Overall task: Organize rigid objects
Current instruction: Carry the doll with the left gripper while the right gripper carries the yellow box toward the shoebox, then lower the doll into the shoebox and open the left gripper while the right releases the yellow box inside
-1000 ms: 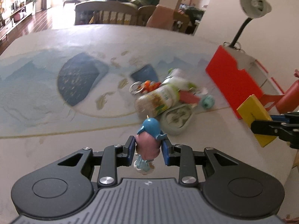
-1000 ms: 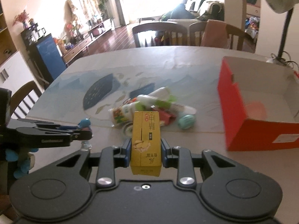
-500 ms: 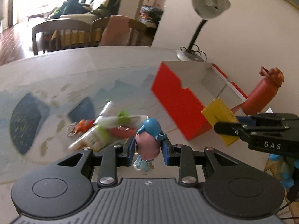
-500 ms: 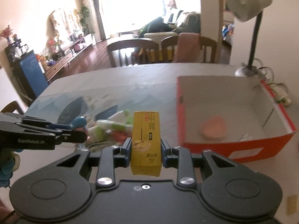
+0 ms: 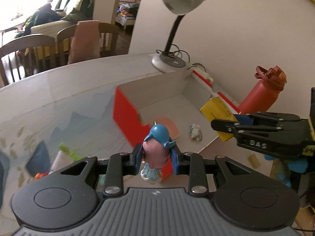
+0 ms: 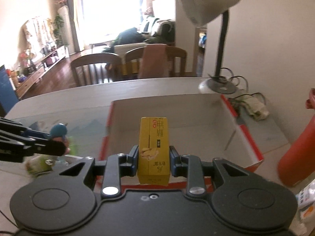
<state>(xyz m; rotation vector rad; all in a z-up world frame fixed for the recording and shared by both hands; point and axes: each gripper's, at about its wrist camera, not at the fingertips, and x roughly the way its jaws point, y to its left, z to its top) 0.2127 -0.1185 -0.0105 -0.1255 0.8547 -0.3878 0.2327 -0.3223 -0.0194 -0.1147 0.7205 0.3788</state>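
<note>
My left gripper [image 5: 156, 157] is shut on a small figurine [image 5: 157, 143] with a blue cap and pink body, held above the near corner of the red box [image 5: 126, 116]. My right gripper [image 6: 153, 161] is shut on a yellow carton [image 6: 154, 147] and holds it over the box's near rim [image 6: 104, 143]. The carton also shows in the left wrist view [image 5: 218, 112], over the box's right side. Inside the box lie a pink flat piece [image 5: 169, 125] and a small white toy [image 5: 195, 132]. The figurine also shows at the left of the right wrist view [image 6: 59, 131].
A pile of items [image 5: 61, 155] lies on the table left of the box. A desk lamp [image 5: 173, 45] stands behind the box, with cables beside it. A red bottle [image 5: 261, 92] stands right of the box. Chairs [image 6: 96, 66] line the far table edge.
Both grippers have moved right from the pile to the red box, each still holding its object. The yellow carton now hangs over the box, and the figurine is at its near corner.
</note>
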